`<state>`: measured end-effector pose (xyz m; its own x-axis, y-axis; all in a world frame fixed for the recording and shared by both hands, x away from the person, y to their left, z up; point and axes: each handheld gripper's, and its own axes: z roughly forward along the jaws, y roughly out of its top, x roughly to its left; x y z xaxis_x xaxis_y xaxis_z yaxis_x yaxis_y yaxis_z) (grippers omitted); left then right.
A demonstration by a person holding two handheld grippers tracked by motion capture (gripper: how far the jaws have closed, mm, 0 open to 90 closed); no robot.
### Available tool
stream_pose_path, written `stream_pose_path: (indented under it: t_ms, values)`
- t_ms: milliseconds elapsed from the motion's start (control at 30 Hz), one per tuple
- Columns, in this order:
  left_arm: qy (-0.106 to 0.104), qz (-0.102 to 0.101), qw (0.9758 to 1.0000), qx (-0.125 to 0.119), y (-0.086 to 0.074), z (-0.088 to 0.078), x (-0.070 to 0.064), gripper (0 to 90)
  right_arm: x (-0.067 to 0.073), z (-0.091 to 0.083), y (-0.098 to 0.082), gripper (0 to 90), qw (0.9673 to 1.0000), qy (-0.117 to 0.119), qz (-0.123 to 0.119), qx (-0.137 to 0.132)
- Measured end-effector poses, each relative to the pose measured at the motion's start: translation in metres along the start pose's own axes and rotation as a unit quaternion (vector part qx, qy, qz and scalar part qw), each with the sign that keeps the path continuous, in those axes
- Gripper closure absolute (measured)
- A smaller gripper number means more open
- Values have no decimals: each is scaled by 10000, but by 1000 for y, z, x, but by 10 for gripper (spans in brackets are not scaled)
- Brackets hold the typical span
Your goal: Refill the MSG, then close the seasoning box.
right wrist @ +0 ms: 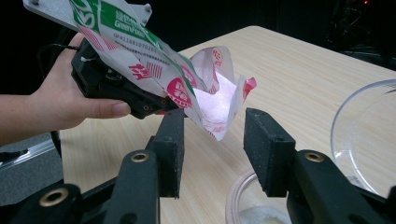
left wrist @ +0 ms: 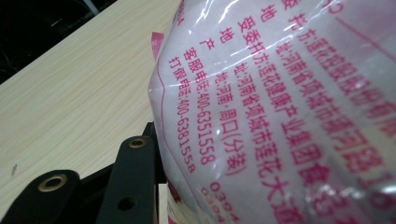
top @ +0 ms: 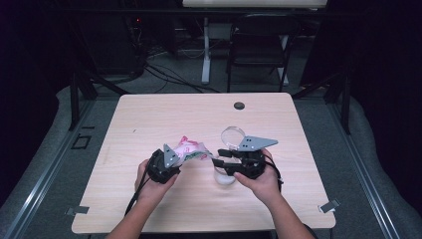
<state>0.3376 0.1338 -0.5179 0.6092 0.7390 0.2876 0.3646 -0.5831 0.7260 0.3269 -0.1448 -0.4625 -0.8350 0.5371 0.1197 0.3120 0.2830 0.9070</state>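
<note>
Bag point(top: 191, 149) held above the surface point(top: 149, 119), left of the container point(top: 225, 177); lid point(top: 233, 135) behind the container; right hand-held gripper point(top: 217, 158) between bag and container.

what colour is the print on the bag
Mostly pink-red lettering on the clear bag, clearest in the left gripper view.

my left gripper point(top: 171, 160) is black with a grey plate and holds a clear-white bag point(right wrist: 154, 65) printed in pink-red characters, with a green band and red round marks. inside it, white powder. my right gripper point(right wrist: 212, 140) has black jaws with brass-coloured rivets. the jar point(top: 224, 178) and lid point(top: 233, 135) are clear; the table point(top: 149, 114) is pale wood grain.
</note>
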Motion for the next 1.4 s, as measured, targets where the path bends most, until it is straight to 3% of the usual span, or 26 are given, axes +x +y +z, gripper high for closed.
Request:
stream_pose_path:
  t_ms: [733,1000,1100,1400]
  values:
    - [159,302,9994,10,16,1,1,608,0,-8,6,518,9998,-25,-164,-75]
    - [220,426,9988,-20,21,2,1,608,7,-5,21,475,9980,-127,-615,-48]
    - [233,487,9985,8,23,2,2,608,9,-3,30,464,9966,-41,-823,-47]
    - [220,582,9980,92,26,7,0,608,13,4,37,449,9940,28,-1090,-9]
